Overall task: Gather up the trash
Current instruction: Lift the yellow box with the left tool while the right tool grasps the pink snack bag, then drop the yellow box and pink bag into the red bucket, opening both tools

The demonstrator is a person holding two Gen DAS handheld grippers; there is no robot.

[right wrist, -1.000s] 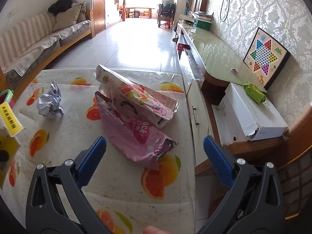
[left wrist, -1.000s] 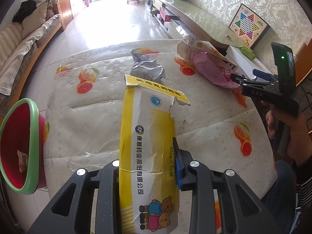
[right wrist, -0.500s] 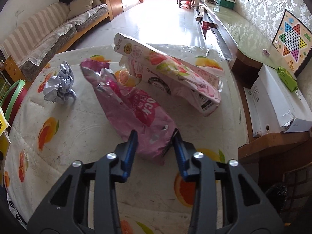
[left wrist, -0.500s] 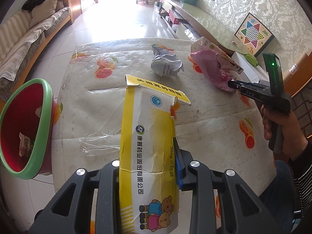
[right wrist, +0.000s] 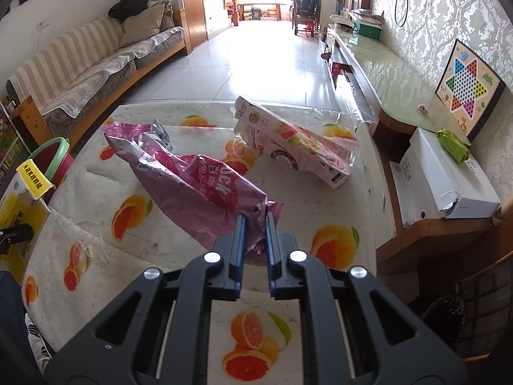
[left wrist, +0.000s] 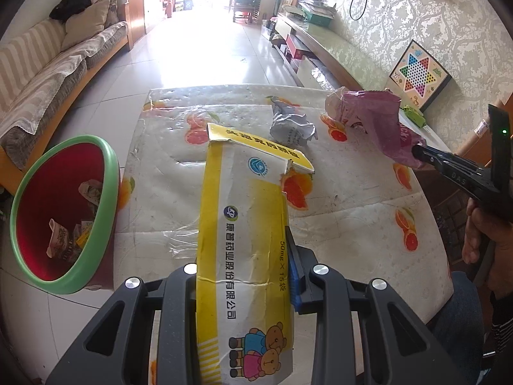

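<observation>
My left gripper (left wrist: 243, 256) pinches the tall yellow-and-white cardboard carton (left wrist: 243, 243), the red, green-rimmed plastic bin (left wrist: 69, 205) left of its fingers. My right gripper (right wrist: 254, 224) nips only the crinkled pink foil bag's (right wrist: 198, 183) corner (thin hold); a swing binward could tear it free.

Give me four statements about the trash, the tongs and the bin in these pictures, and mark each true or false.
1. The left tongs hold a yellow and white box. True.
2. The right tongs are wide open above the table. False: they are shut on the pink wrapper.
3. The red bin is empty. False: scraps lie inside.
4. A crumpled silver wrapper lies on the table. True.
</observation>
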